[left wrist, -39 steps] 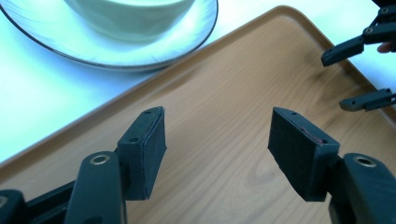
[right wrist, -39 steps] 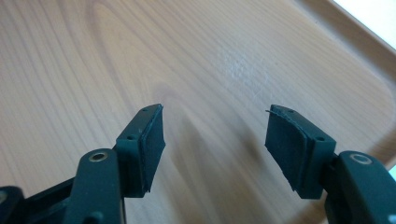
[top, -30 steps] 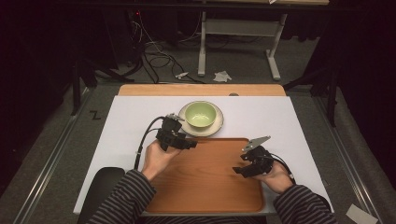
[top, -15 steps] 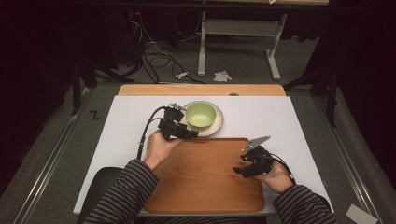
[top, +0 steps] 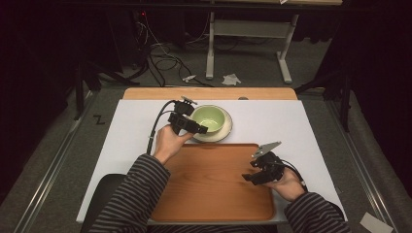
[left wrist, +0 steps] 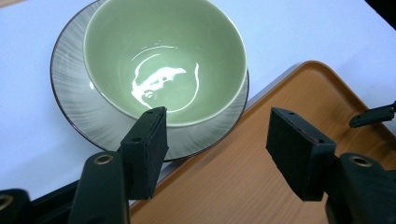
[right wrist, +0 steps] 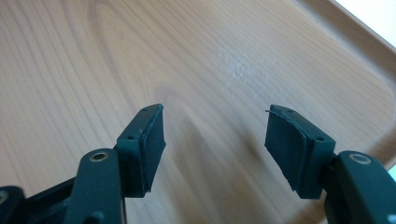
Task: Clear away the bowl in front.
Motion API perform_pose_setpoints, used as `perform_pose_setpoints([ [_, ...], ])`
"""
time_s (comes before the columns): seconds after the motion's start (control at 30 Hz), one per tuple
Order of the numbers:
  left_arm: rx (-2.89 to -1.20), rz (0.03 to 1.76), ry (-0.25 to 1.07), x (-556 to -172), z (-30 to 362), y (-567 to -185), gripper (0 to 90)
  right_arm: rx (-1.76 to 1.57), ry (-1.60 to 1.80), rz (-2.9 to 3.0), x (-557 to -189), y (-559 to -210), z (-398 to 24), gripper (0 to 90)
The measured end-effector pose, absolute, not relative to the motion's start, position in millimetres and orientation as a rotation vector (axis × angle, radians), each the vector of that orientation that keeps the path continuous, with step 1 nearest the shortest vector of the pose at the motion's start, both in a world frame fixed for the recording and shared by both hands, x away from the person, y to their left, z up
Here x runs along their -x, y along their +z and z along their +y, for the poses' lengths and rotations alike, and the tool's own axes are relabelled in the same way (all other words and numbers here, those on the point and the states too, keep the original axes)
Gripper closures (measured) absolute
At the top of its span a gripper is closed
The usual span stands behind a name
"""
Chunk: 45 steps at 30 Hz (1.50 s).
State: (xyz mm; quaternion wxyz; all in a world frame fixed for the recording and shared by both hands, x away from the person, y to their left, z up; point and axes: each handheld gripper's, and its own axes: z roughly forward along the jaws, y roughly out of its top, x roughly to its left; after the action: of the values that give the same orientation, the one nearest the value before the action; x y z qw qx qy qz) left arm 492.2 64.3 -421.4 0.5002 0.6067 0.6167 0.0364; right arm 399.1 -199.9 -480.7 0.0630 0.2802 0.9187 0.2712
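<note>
Two black jaws of the left gripper (left wrist: 212, 140) stand spread wide, nothing between them, poised at the near rim of the green bowl (left wrist: 163, 56). That bowl sits in the middle of a grey streaked plate (left wrist: 74, 102), which lies on the white desk (top: 121, 136) just beyond the far edge of the wooden tray (top: 214, 179). To grip well, I judge one jaw should go inside the bowl's wall and one outside, then close squarely so the glazed rim does not slip. Right gripper (right wrist: 215, 140), jaws likewise apart and empty, hovers over the tray's right part, well apart from the bowl.
</note>
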Motion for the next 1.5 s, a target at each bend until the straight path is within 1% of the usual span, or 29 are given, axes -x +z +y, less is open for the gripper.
perform_pose_setpoints([
  [0.27, -1.477, 1.521, 0.093, -507, 65, -425, 38.1, -0.834, 0.817, 2.776, -399, -481, -200, 39.3],
  [0.63, -1.442, 1.555, 0.088, -524, 66, -422, 38.8, -0.835, 0.818, 2.773, -399, -480, -200, 39.4],
  [0.93, -1.439, 1.593, 0.124, -537, 67, -427, 40.0, -0.834, 0.817, 2.776, -399, -481, -200, 39.4],
  [1.03, -1.44, 1.601, 0.163, -544, 66, -428, 40.3, -0.851, 0.811, 2.778, -399, -481, -200, 39.4],
  [1.3, -1.462, 1.628, 0.197, -555, 65, -436, 41.5, -0.85, 0.816, 2.78, -399, -481, -200, 39.4],
  [1.5, -1.47, 1.654, 0.199, -563, 63, -441, 43.4, -0.85, 0.811, 2.788, -399, -481, -200, 39.3],
])
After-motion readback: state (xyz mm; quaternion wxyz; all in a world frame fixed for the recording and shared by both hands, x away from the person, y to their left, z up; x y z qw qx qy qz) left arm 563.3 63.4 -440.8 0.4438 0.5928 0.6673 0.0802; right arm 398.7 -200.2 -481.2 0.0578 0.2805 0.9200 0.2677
